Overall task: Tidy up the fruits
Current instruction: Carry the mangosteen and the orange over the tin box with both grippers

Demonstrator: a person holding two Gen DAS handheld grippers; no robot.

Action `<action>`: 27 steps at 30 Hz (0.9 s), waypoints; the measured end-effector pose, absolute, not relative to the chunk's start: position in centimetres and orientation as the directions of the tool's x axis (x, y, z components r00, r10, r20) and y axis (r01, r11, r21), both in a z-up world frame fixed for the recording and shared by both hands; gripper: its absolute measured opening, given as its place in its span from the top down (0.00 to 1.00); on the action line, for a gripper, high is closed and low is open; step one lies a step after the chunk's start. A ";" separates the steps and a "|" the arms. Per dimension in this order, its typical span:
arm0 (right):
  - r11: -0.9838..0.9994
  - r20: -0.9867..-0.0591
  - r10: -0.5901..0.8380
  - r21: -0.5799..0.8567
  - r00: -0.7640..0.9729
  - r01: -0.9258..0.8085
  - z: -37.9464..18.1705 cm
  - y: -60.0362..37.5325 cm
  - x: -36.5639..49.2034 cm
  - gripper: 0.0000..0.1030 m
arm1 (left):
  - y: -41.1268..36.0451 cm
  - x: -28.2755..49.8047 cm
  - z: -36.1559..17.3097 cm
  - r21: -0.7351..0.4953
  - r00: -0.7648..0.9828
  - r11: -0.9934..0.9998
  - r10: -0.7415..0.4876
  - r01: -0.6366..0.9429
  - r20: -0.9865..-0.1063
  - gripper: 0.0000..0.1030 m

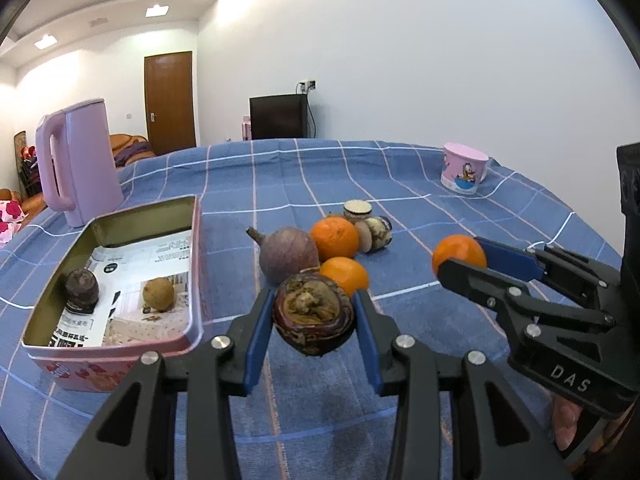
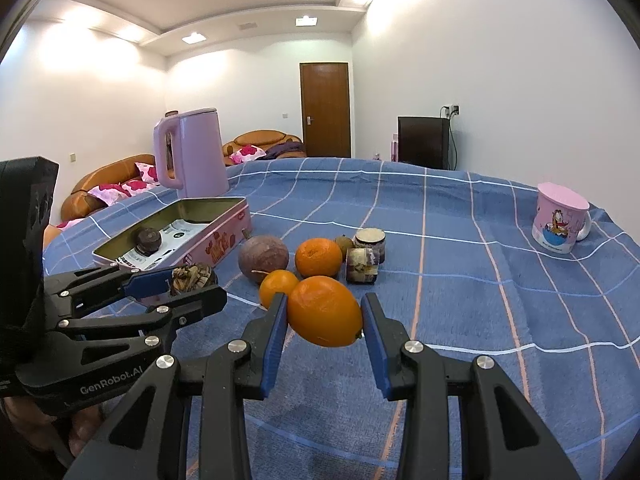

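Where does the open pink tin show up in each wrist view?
Left wrist view: the pink tin sits lower left, beside the left gripper.
Right wrist view: the tin lies left of centre, behind the left gripper.
Shared landmark: the pink kettle behind it.

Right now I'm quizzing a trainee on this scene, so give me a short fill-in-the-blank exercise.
1. The left gripper holds a dark, shrivelled ____.
2. The right gripper has its jaws shut on an ____ fruit.
3. The open pink tin already holds ____ fruits.
4. Behind the tin stands a pink ____.

Missing words: fruit; orange; two; kettle
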State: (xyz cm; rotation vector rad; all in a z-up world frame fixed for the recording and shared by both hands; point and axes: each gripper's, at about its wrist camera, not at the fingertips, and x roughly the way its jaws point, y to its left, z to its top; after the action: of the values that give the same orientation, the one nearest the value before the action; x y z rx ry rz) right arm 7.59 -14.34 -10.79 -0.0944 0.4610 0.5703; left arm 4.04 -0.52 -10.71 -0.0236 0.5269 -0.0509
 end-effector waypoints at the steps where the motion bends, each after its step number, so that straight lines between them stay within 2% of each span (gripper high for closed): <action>1: 0.840 -0.442 0.500 0.037 0.745 -0.541 -10.8 -14.3 7.5 0.62 | -0.5 4.1 -10.7 -0.036 0.864 0.999 -0.053 0.041 -0.500 0.59; 27: 0.829 -0.364 0.524 0.009 0.770 -0.560 -10.5 -14.7 6.1 0.62 | -0.6 2.6 -9.1 0.014 0.913 1.000 0.011 -0.006 -0.407 0.59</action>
State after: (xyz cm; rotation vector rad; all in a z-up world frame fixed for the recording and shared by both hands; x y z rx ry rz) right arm 6.11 -14.69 -10.45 -0.1014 0.3638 0.5887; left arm 2.62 -0.56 -9.10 0.0124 0.4197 0.0090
